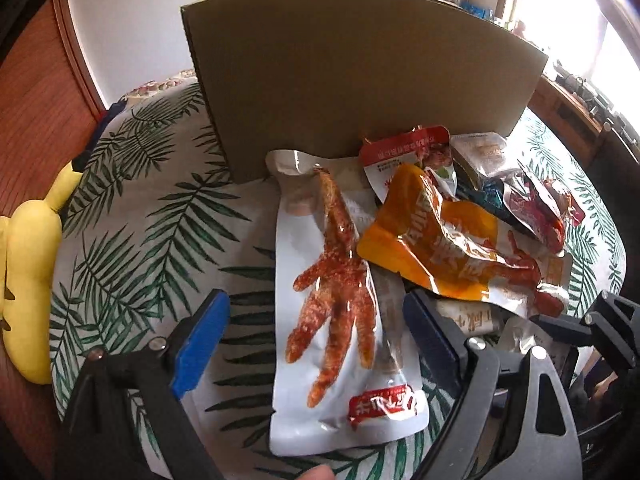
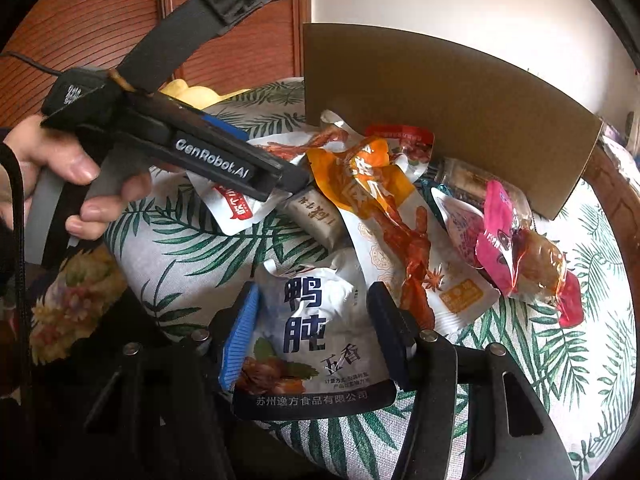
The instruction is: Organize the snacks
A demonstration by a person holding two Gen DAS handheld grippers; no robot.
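Leaf-print cloth [image 2: 192, 248]: right tongs [image 2: 314, 336] clamp one pouch [image 2: 316, 320]; left tongs [image 1: 316, 344] apart.

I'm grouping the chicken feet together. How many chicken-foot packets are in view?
2. The white packet lies flat below the open left gripper. The orange packet lies to its right, on top of the pile. More may be hidden underneath.

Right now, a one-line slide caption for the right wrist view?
Right gripper closed on the white duck-gizzard pouch, left gripper over the snack pile by the cardboard box.
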